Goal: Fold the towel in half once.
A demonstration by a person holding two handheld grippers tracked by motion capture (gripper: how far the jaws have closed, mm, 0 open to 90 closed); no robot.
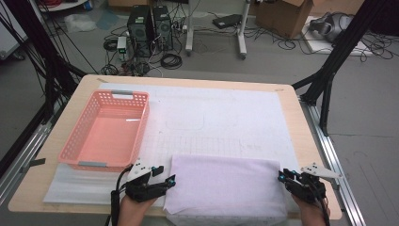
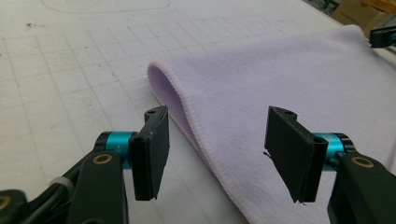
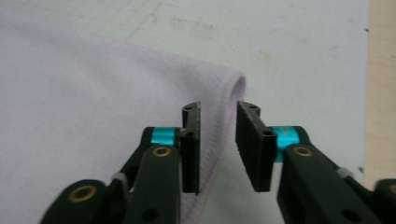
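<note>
The folded pale-lilac fleece cloth point(image 1: 226, 184) is lying flat at the near edge of the white gridded mat point(image 1: 221, 117), long axis running left-right between your two hands, fold along the far side. Your left gripper point(image 1: 170, 180) is sitting just off the cloth's left edge, your right gripper point(image 1: 282, 176) just off its right edge, so each hand is nearest its own end. Left gripper view: jaws are standing wide apart, gripping nothing, with the cloth's stitched, doubled left edge point(image 2: 187, 109) running up between and just ahead of them. Right gripper view: jaws are parted only narrowly, pads not pressing, with the hemmed right corner point(image 3: 231, 93) sitting in the gap, so nothing is being held. The high view is giving you the salmon-pink perforated plastic basket point(image 1: 75, 141), empty, well off to the far left on the pale wooden table point(image 1: 308, 141).
</note>
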